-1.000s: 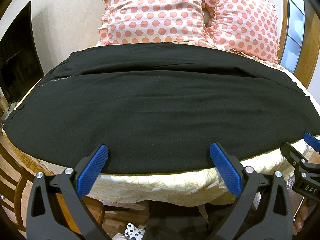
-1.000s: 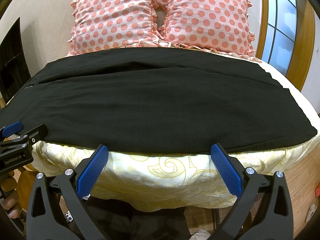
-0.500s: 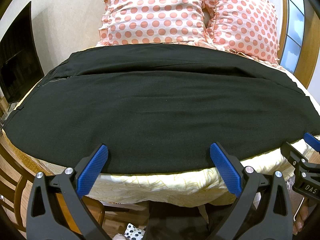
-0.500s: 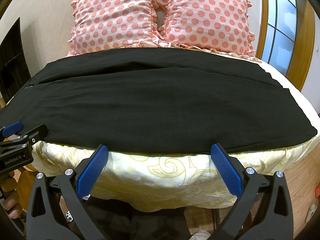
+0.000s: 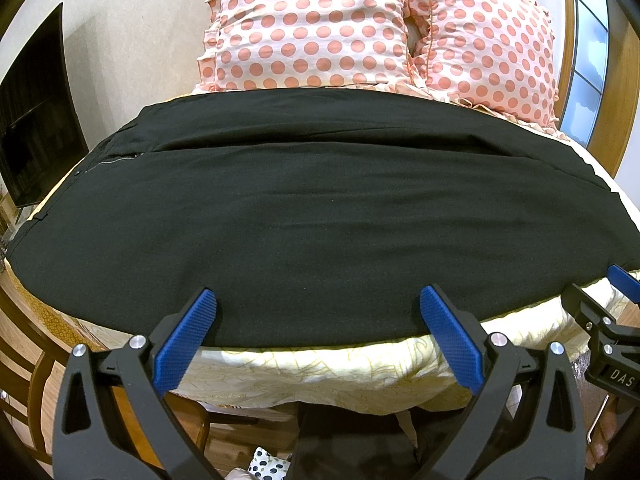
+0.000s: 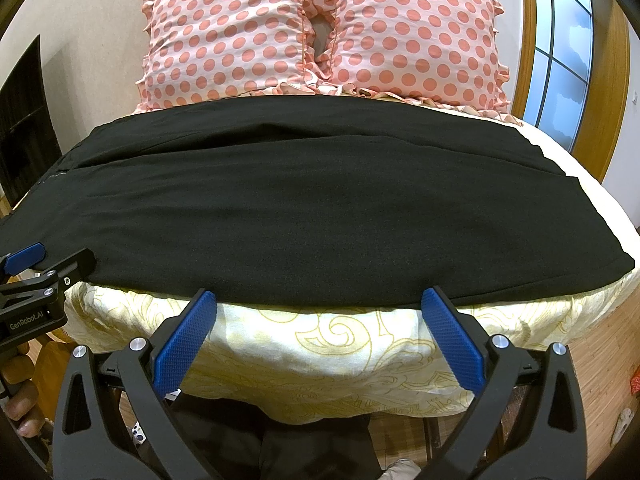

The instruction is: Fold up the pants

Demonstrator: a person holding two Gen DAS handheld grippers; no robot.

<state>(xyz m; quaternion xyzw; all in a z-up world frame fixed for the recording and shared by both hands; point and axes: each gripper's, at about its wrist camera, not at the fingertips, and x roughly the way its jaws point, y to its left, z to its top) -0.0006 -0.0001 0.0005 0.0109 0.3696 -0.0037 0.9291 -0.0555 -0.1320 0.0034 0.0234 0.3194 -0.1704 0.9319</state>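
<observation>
Black pants lie flat across the bed, waist with zipper at the left, leg ends at the right; they also show in the right wrist view. My left gripper is open and empty, its blue pads at the pants' near edge. My right gripper is open and empty, just in front of the near edge over the yellow bedspread. Each gripper shows at the side of the other's view: the right one, the left one.
Two pink polka-dot pillows stand against the wall behind the pants. A dark screen is at the left, a wooden-framed window at the right. Wooden chair parts and floor lie below the bed edge.
</observation>
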